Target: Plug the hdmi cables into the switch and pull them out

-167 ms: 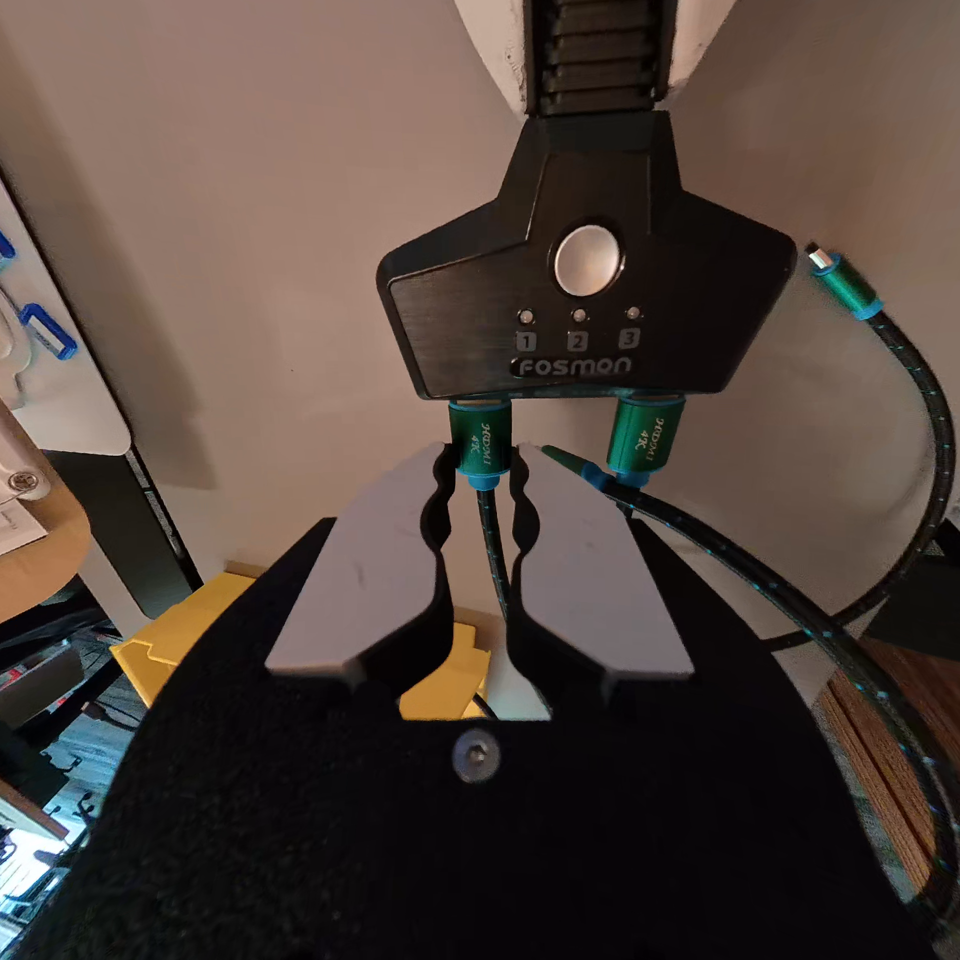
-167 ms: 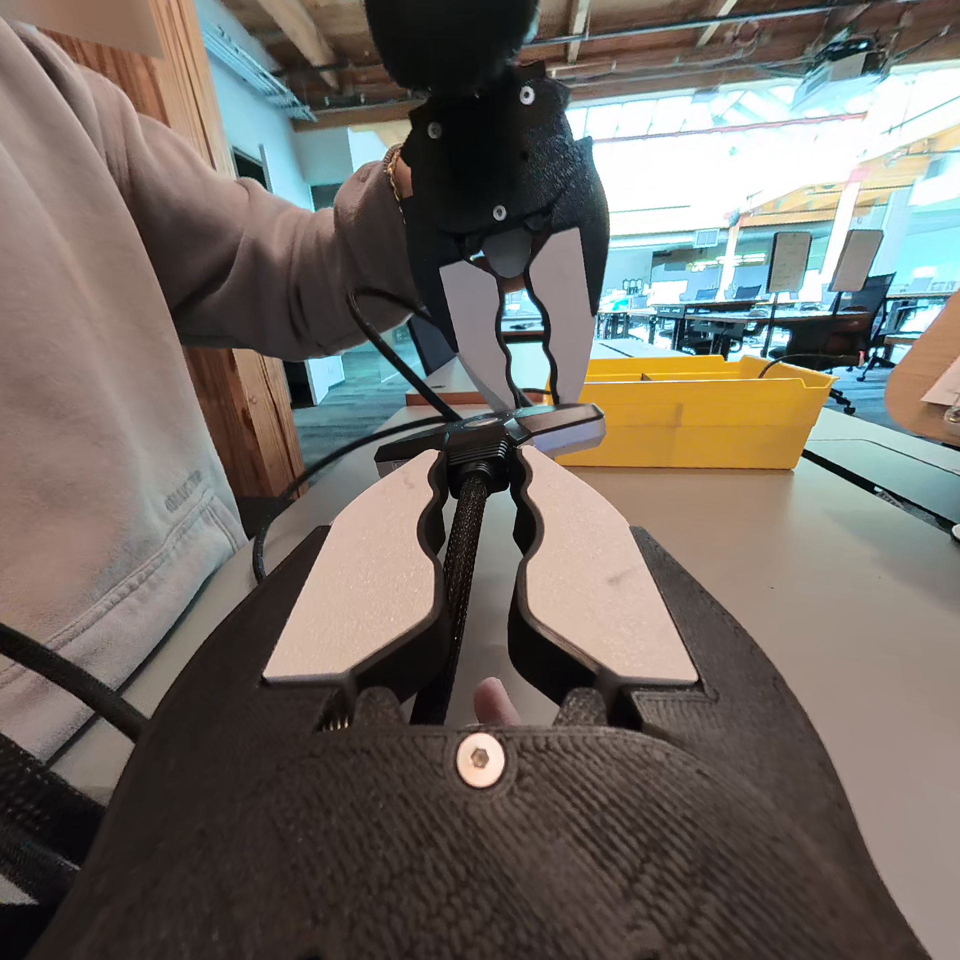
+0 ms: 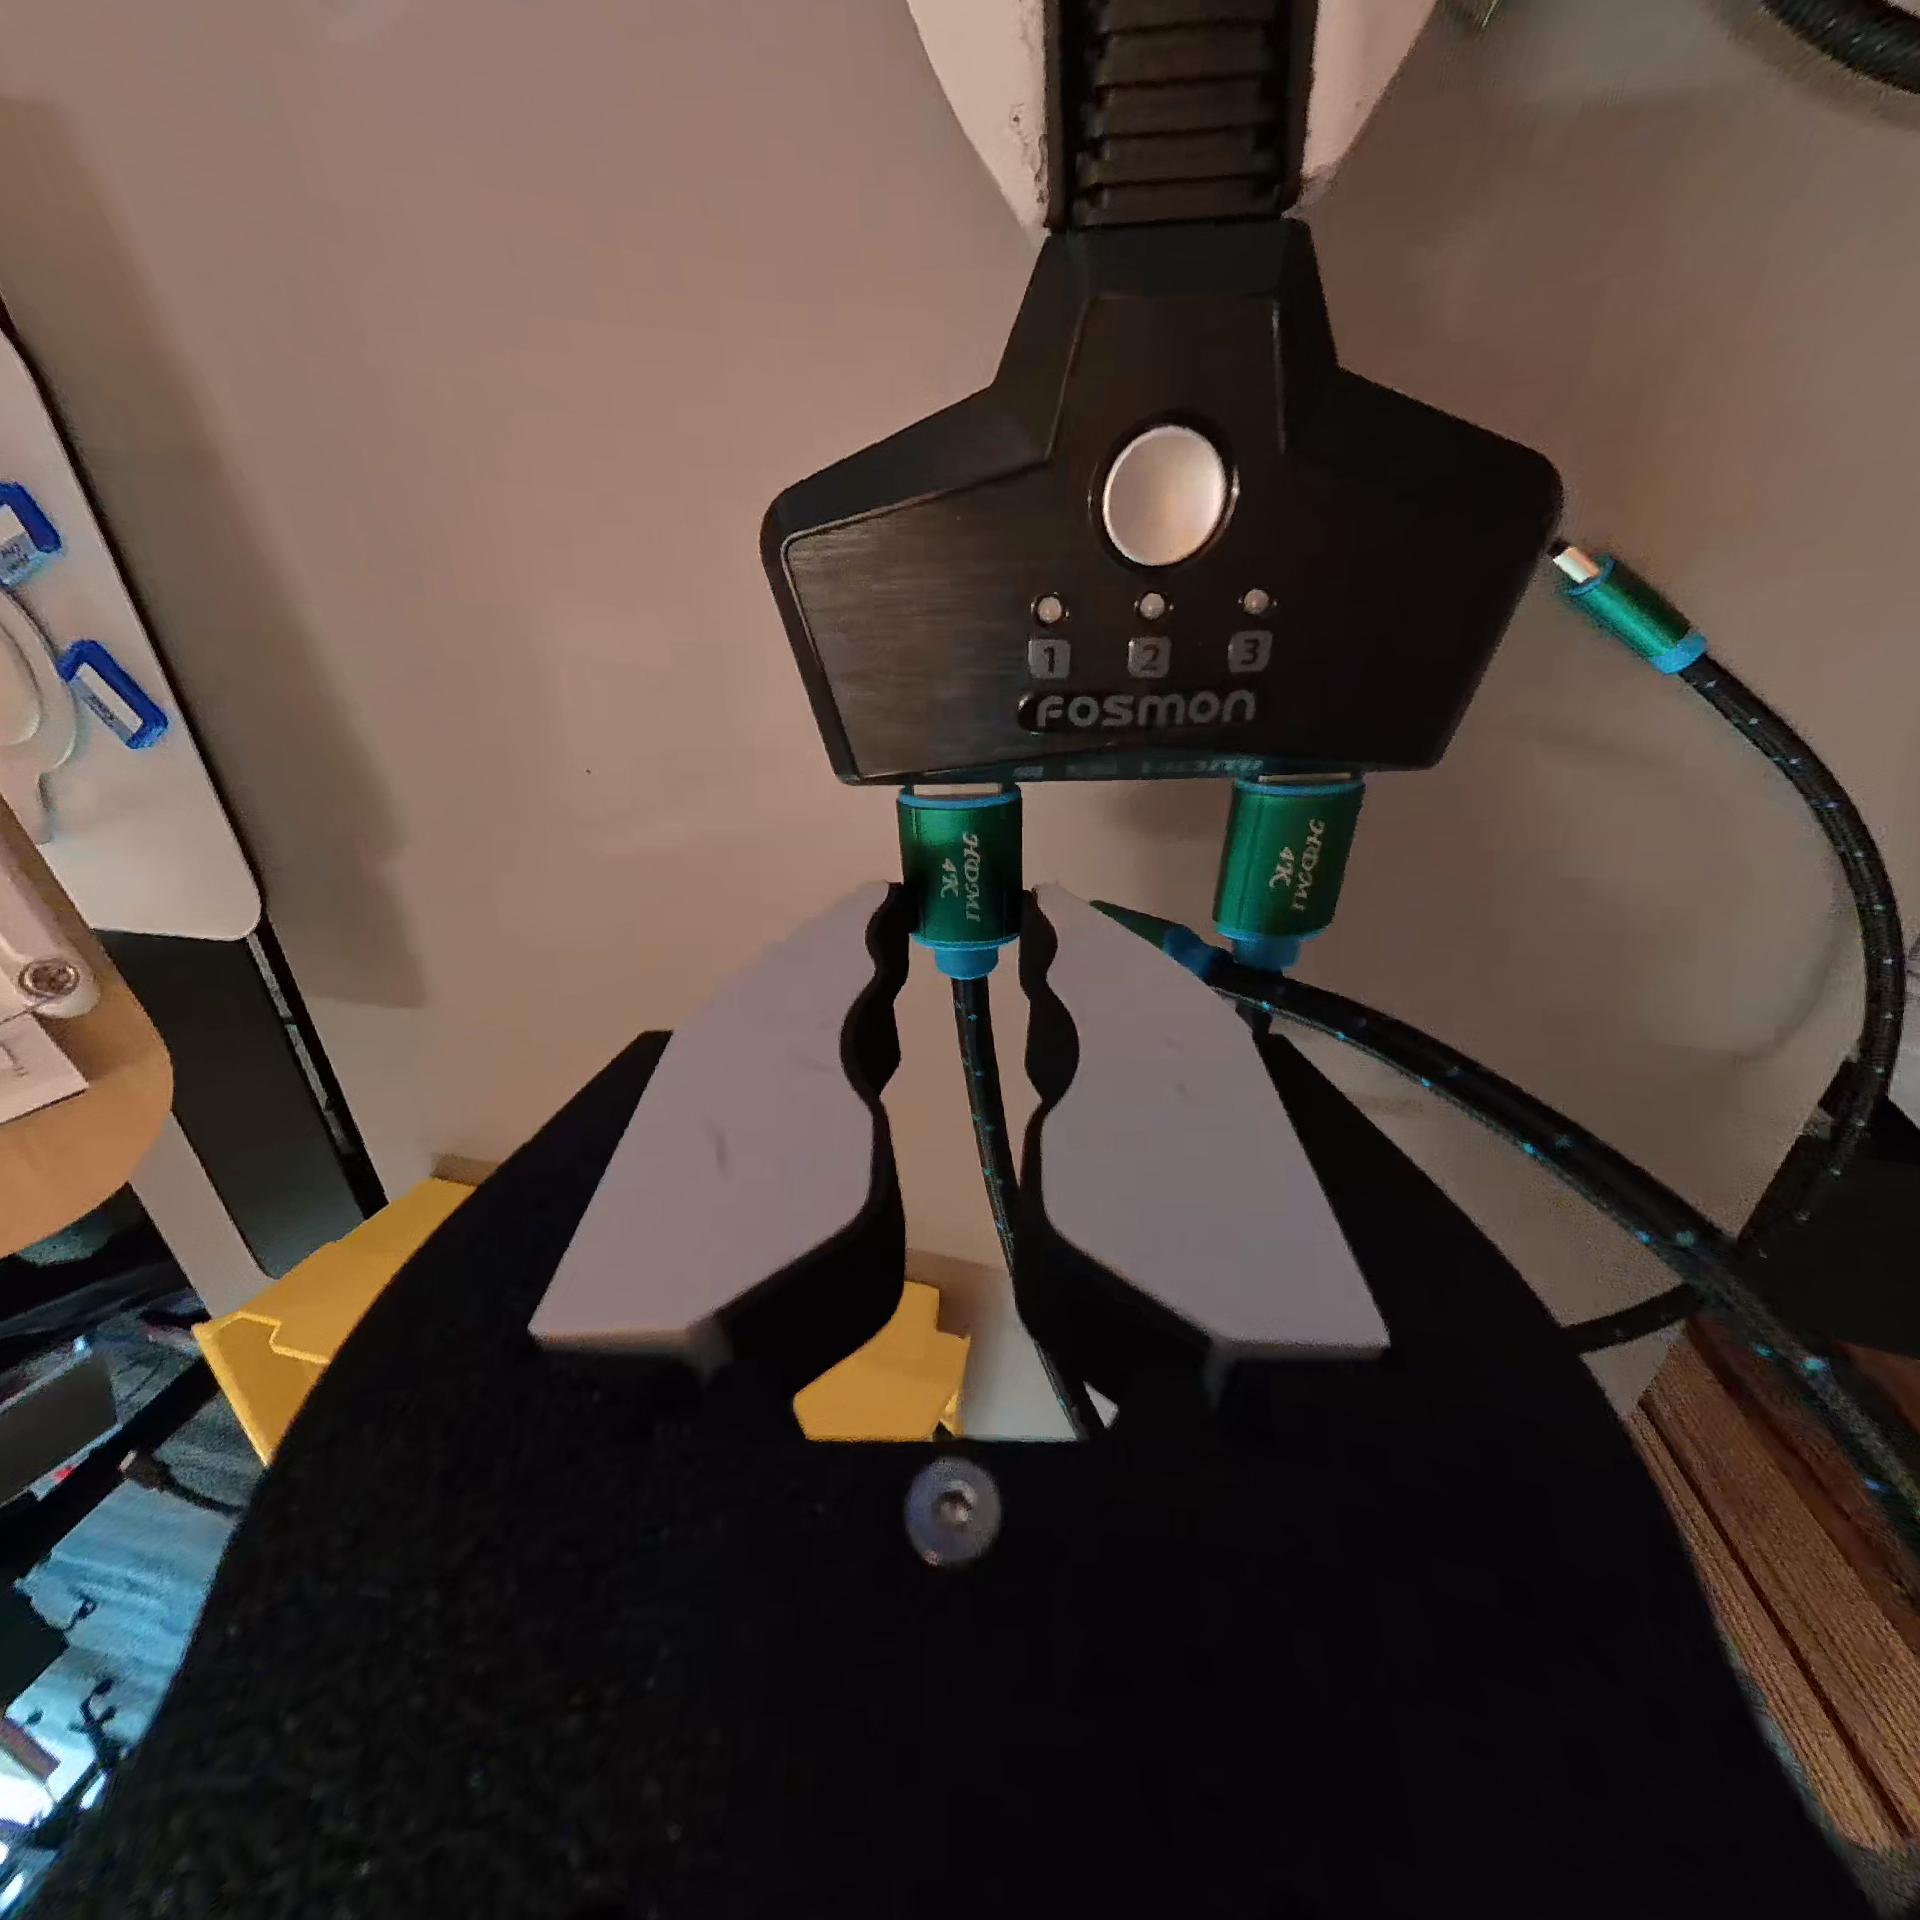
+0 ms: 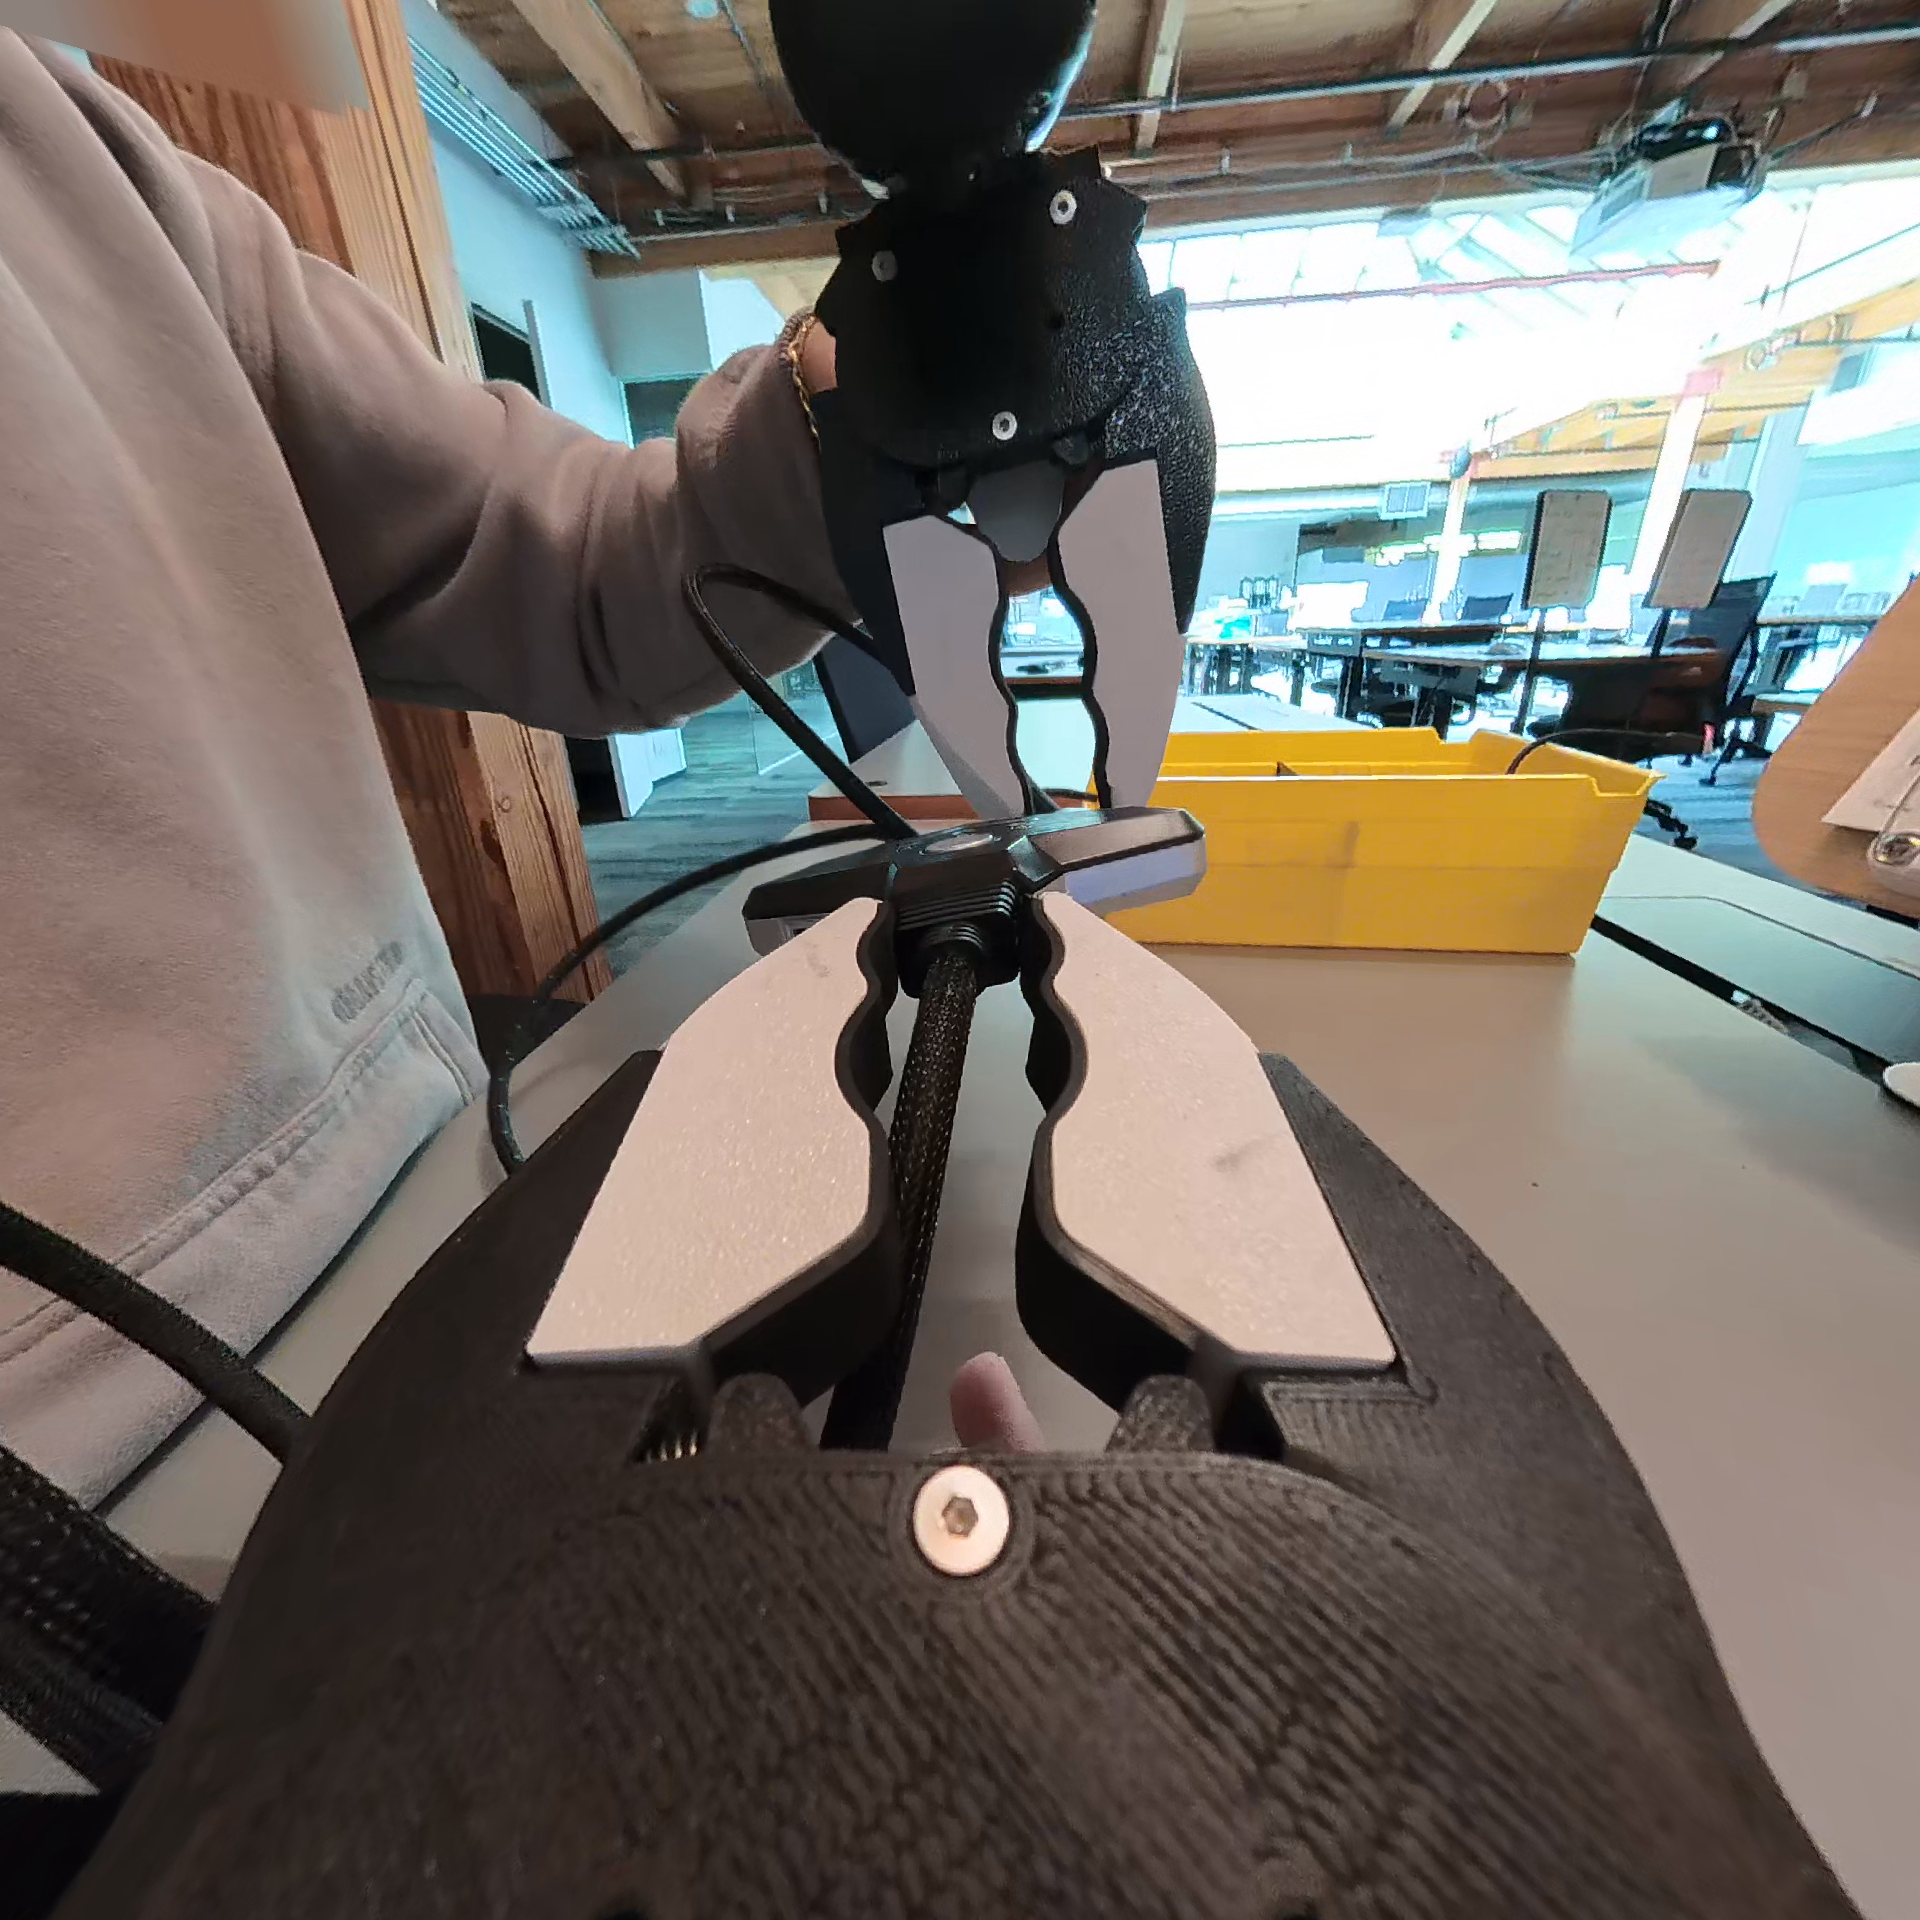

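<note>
The black HDMI switch [image 3: 935,623] lies flat on the grey table [image 3: 468,520]. Two green HDMI plugs sit in its near edge. My left gripper [image 3: 964,902] comes down from above, shut on the left plug [image 3: 961,852]; its braided cable runs back between the fingers. The right plug [image 3: 1288,862] is untouched. A third green plug [image 3: 1631,623] lies loose to the right. In the right wrist view, my right gripper [image 4: 958,920] is shut on the switch's ribbed cable neck [image 4: 956,904], holding the switch [image 4: 1122,831] on the table, with the left gripper [image 4: 1065,802] beyond.
A yellow bin [image 4: 1351,831] stands on the table just behind the switch. A person in a grey sleeve [image 4: 208,727] and a wooden post [image 4: 488,810] are at the left. Braided cables [image 3: 1558,1174] trail off the table's right side.
</note>
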`<control>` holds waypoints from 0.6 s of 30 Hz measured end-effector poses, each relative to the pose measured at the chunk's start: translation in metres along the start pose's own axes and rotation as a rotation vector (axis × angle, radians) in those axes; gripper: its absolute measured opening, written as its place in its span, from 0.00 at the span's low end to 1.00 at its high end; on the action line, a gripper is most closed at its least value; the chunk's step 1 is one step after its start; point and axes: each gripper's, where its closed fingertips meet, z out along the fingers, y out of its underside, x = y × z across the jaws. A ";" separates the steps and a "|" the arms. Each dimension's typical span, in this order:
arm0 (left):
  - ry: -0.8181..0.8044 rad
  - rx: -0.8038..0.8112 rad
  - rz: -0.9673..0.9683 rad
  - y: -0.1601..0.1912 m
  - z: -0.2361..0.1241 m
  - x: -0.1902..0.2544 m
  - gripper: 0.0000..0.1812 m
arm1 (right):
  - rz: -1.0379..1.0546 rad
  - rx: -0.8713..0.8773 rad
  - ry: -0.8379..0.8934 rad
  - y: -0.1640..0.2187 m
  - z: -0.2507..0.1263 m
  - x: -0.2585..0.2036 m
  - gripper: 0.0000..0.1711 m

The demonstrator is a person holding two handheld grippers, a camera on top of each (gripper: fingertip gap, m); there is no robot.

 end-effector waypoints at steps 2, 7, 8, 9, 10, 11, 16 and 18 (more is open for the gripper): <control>0.017 0.057 0.018 -0.003 -0.004 0.002 0.11 | -0.008 0.017 -0.003 -0.004 -0.002 -0.001 0.13; -0.111 0.550 -0.177 -0.022 -0.082 -0.036 0.25 | -0.077 0.076 0.045 -0.025 -0.001 0.000 0.13; -0.224 0.660 -0.234 -0.016 -0.110 -0.055 0.25 | -0.099 0.093 0.074 -0.035 -0.004 0.003 0.13; -0.358 0.749 -0.299 -0.001 -0.138 -0.075 0.26 | -0.131 0.108 0.111 -0.047 -0.006 0.006 0.13; -0.488 0.819 -0.367 0.018 -0.163 -0.092 0.26 | -0.170 0.121 0.146 -0.062 -0.009 0.009 0.13; -0.589 0.867 -0.433 0.040 -0.182 -0.105 0.26 | -0.216 0.130 0.178 -0.078 -0.012 0.012 0.13; -0.643 0.817 -0.691 0.126 -0.168 -0.117 0.26 | -0.454 0.120 0.341 -0.176 -0.033 0.014 0.13; -0.577 0.753 -0.703 0.136 -0.138 -0.108 0.27 | -0.556 0.091 0.446 -0.211 -0.049 0.017 0.13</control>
